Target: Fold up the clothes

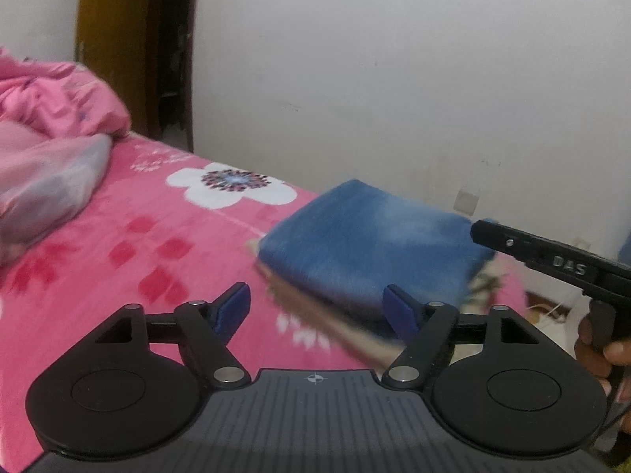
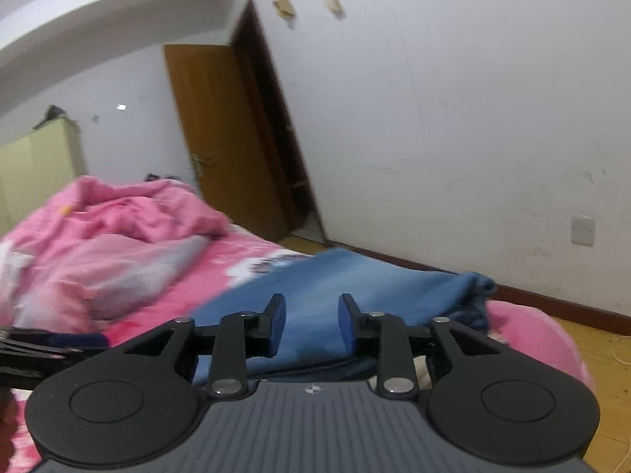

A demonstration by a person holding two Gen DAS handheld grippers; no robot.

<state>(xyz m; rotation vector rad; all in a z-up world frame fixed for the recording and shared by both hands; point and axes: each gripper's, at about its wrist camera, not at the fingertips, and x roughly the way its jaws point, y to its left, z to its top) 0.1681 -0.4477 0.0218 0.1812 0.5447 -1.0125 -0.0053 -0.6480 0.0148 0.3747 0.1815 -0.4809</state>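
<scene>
Blue folded jeans (image 1: 370, 244) sitting on top of a small stack near the bed's (image 1: 157, 244) wall-side edge, by its corner. Left gripper (image 1: 317, 309) spread wide, nothing pinched, hanging just short of the stack. Right gripper (image 2: 311, 325) partly spread too, empty, denim right behind its pads. Pink blanket (image 2: 118, 216) bunched up toward the far end.

— Tools in hand? 
— Two: left tool (image 1: 317, 307), right tool (image 2: 311, 323), two blue pads each.
— Folded clothes on the bed (image 1: 118, 236)? 
— One blue folded garment (image 1: 370, 244), atop what looks like one beige piece (image 1: 339, 327); blurred, hard to tell.
— Left of the blue garment? 
— One heaped pink blanket (image 1: 51, 94), one pale bundle (image 1: 47, 181).
— Behind the bed? 
— One door (image 2: 221, 138), one cabinet (image 2: 39, 165).
</scene>
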